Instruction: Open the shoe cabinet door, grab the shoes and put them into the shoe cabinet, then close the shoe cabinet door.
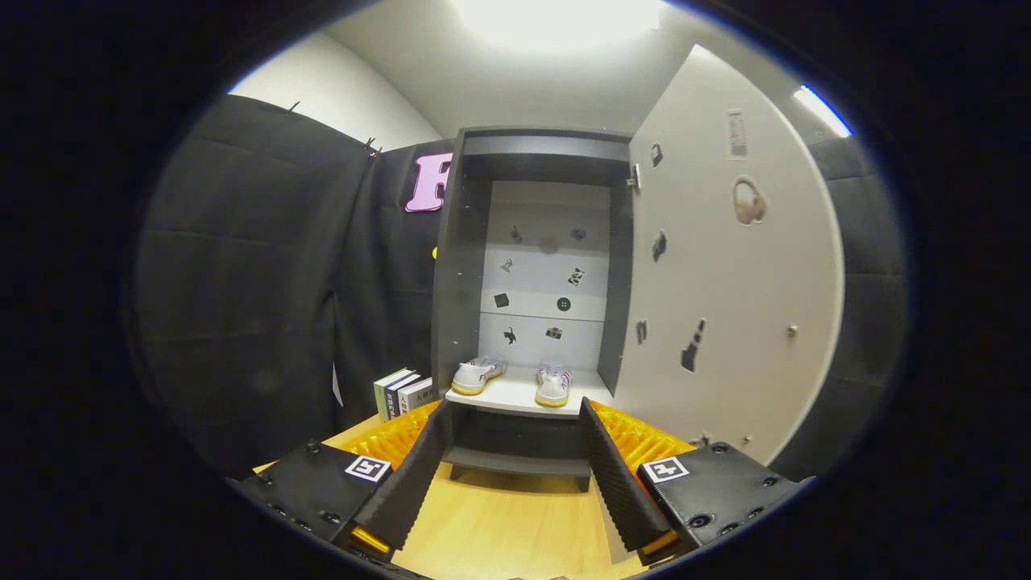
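- Gripper (515, 467): fingers spread wide, holding nothing.
- Shoes (515, 379): both rest on the cabinet shelf (515, 396), beyond the fingers.
- Cabinet door (729, 282): stands open; judged light, rigid, hinge-swung; best pushed near its free edge.

shoe cabinet (459, 266): door (725, 298) open | shoes (515, 377): white pair, on shelf inside

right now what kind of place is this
Likely a staged recording booth, not a home: black cloth walls, a small shoe cabinet on a wooden table, door open, two shoes inside. The hand-held gripper is open.
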Demonstrator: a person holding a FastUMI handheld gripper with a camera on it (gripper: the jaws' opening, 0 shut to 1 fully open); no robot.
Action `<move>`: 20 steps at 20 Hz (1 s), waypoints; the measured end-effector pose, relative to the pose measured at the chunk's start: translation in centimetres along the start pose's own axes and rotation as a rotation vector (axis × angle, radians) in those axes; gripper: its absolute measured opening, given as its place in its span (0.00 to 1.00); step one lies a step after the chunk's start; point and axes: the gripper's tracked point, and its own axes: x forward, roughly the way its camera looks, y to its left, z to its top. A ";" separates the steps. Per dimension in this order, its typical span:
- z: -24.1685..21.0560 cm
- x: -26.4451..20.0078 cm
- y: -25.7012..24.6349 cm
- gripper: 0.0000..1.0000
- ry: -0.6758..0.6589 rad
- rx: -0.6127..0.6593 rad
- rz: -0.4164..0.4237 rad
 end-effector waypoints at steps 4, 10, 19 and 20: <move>-1.2 -5.0 -4.6 0.98 0.032 0.006 -0.080; -2.0 -9.5 -17.0 0.97 0.037 0.071 -0.271; -1.6 -5.2 -30.3 0.97 -0.008 0.130 -0.264; -1.3 -4.2 -30.8 0.97 -0.013 0.136 -0.244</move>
